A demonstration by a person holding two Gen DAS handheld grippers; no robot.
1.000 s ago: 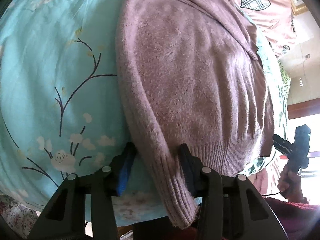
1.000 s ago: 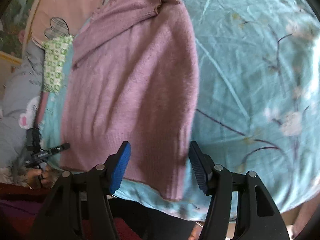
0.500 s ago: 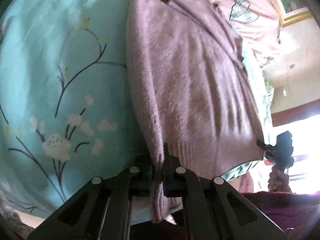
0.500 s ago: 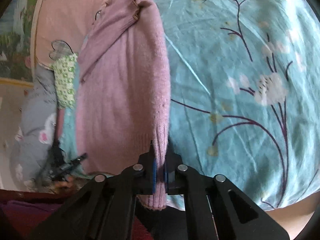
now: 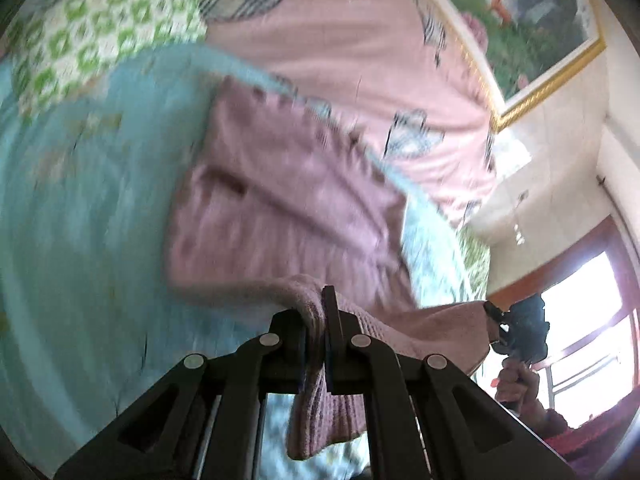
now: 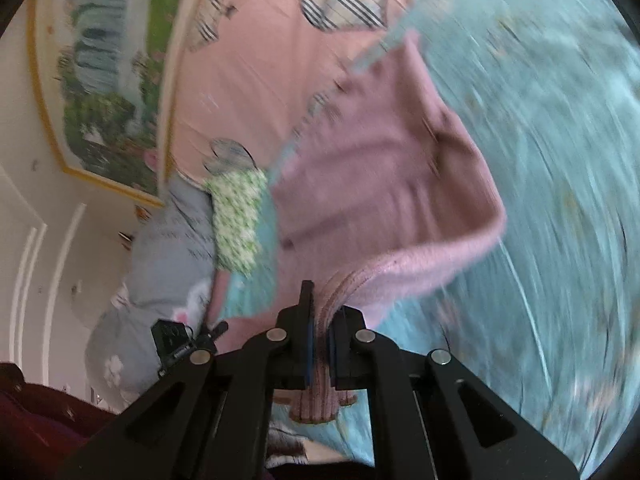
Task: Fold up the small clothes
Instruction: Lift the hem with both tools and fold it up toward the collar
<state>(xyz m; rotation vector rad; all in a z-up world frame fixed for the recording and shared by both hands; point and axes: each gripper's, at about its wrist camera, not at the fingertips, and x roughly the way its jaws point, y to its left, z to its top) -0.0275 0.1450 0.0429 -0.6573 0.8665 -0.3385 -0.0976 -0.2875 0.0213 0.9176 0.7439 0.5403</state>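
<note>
A mauve knitted sweater (image 5: 280,208) lies on a light blue flowered bedspread (image 5: 80,220), its near hem lifted off the bed. My left gripper (image 5: 316,320) is shut on the ribbed hem at one bottom corner, and the cuff end hangs down between the fingers. In the right wrist view the same sweater (image 6: 380,184) rises toward my right gripper (image 6: 322,312), which is shut on the other ribbed bottom corner. The far half of the sweater still rests flat on the bedspread (image 6: 560,160). Both views are motion-blurred.
A pink quilt with checked heart patches (image 5: 360,52) and a green patterned pillow (image 5: 100,28) lie at the head of the bed. A grey pillow (image 6: 160,264) sits beside them. A framed picture (image 6: 104,80) hangs on the wall. A window (image 5: 580,340) glows at right.
Both grippers went from open around the sweater's bottom corners to shut on them, then rose and tilted up, lifting the hem off the bedspread toward the head of the bed.
</note>
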